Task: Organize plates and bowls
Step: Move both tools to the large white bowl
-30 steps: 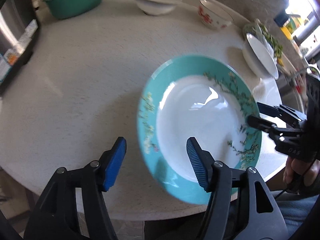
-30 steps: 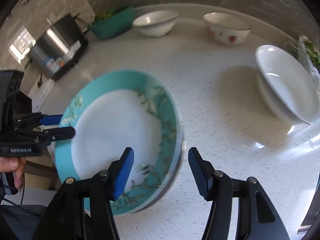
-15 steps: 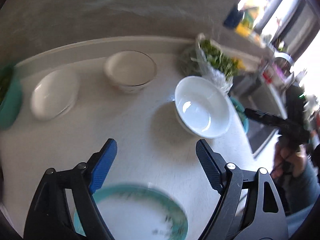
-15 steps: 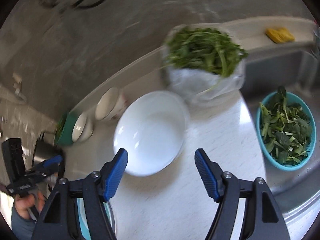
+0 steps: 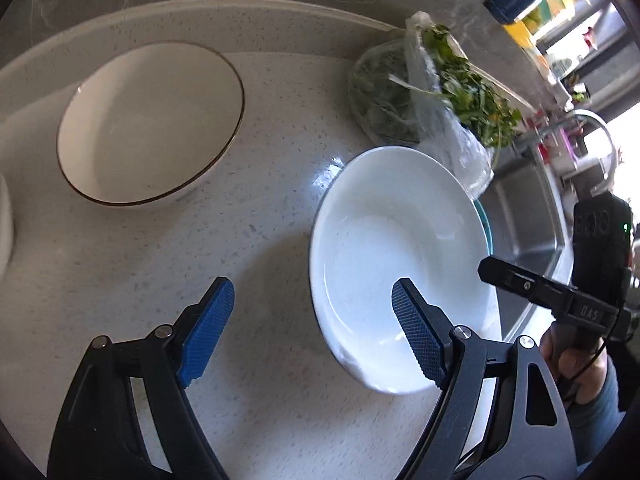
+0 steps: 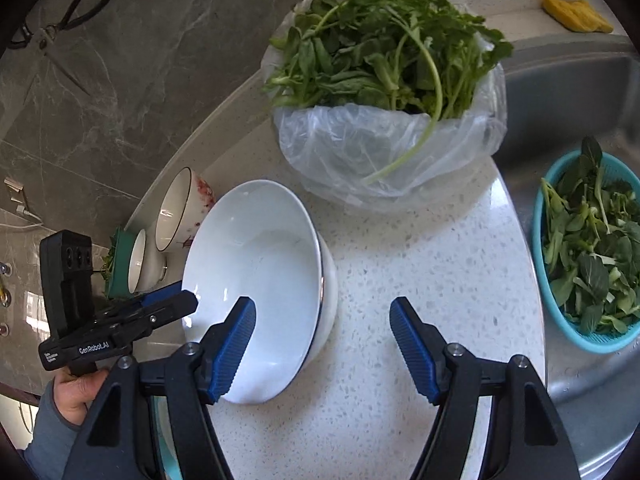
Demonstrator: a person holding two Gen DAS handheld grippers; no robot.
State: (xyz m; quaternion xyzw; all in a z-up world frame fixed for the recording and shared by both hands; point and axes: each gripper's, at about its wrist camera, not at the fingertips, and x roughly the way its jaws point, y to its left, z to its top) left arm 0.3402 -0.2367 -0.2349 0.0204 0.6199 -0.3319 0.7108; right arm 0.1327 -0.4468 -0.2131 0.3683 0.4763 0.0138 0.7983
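While both grippers hang over the counter, the parts read as follows.

Left gripper (image 5: 312, 316): jaws spread, nothing pinched; the right pad (image 5: 416, 336) overlaps the white bowl's near rim in the left view, the left pad over bare counter.
Right gripper (image 6: 322, 344): jaws spread, nothing pinched; the left pad (image 6: 232, 348) overlaps the white bowl, the right pad over bare counter.
White bowl (image 5: 396, 264): upright on the counter (image 5: 256, 216), near its sink-side edge, just in front of the bag of greens; in the right view a second rim shows under it, so it may be a stack of two, but I cannot tell.
Gold-rimmed bowl (image 5: 152, 120): upright near the back edge, well apart from the white bowl.
Small bowl (image 6: 138, 262): beyond the gold-rimmed bowl; only a sliver at the left view's edge.
Bowl count: three distinct, all white inside.
Bag of greens (image 6: 388, 92): one, against the back edge, almost touching the white bowl.
Teal basket (image 6: 580, 256): one, full of leaves, sitting in the sink (image 6: 560, 92).
Teal planter (image 6: 118, 268): one, behind the small bowl.
Open room: bare counter between the two large bowls, and between the white bowl and the sink edge.
Edges: raised lip along the back wall; counter drops into the sink on the right.
Right view only: red flowers on the gold-rimmed bowl's outside, basket contents, yellow sponge (image 6: 576, 14), scissors (image 6: 56, 36) on the wall, a teal rim at the bottom edge.
Left view only: tap (image 5: 592, 128), window clutter.
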